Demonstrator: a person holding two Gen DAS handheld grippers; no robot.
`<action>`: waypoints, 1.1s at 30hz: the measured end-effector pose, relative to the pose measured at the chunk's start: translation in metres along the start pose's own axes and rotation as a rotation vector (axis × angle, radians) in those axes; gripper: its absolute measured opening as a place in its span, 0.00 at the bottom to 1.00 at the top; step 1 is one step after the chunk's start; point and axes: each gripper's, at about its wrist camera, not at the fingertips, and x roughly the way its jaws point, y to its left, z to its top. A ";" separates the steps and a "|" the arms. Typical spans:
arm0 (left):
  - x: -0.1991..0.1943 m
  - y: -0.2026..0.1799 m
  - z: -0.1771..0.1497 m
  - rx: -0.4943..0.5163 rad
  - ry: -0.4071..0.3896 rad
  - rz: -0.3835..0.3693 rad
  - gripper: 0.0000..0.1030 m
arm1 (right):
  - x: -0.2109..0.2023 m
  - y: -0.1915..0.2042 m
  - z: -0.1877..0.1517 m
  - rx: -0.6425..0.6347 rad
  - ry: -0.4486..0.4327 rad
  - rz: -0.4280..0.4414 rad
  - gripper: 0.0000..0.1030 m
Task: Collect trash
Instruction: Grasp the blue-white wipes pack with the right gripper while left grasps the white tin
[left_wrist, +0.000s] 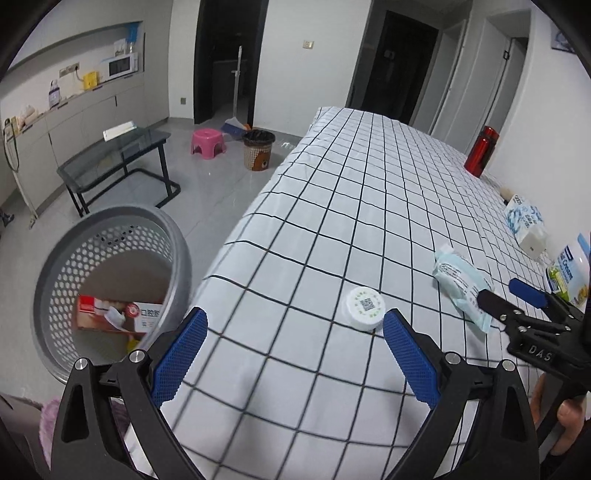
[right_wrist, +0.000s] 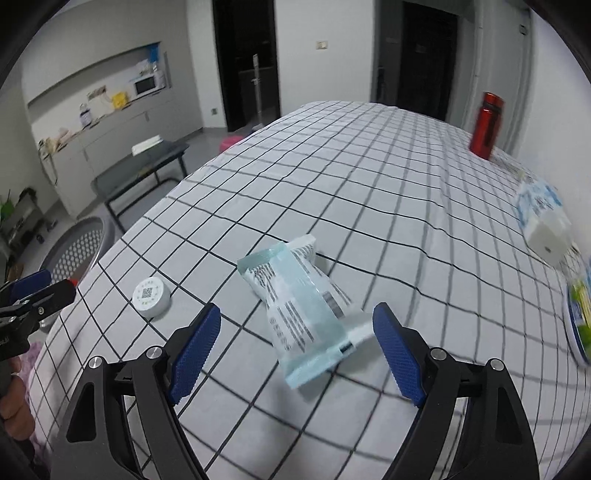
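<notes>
Where grey floor (left_wrist: 221, 192) shows, checked tablecloth (left_wrist: 369, 206) drapes table edge.

White walls (left_wrist: 288, 74) are enclosing the room, and two dark doorways (left_wrist: 229, 59) are opening in the far wall. A grey tiled floor (left_wrist: 221, 184) is catching a dull reflection. A grey cabinet run (left_wrist: 74, 118) is lining the left side under a recessed niche, a microwave (left_wrist: 120, 66) sitting on it. A glass-topped table (left_wrist: 114, 155) is standing nearby, with a pink stool (left_wrist: 207, 140) and what is probably a broom (left_wrist: 236, 122) behind.
</notes>
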 end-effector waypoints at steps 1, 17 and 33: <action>0.003 -0.003 0.000 -0.001 0.001 0.009 0.91 | 0.004 0.000 0.002 -0.012 0.006 0.002 0.78; 0.048 -0.028 -0.006 -0.015 0.076 0.042 0.91 | 0.043 -0.005 0.011 -0.065 0.079 0.027 0.78; 0.068 -0.047 -0.001 -0.006 0.112 0.037 0.91 | 0.054 -0.013 0.010 -0.063 0.088 0.023 0.78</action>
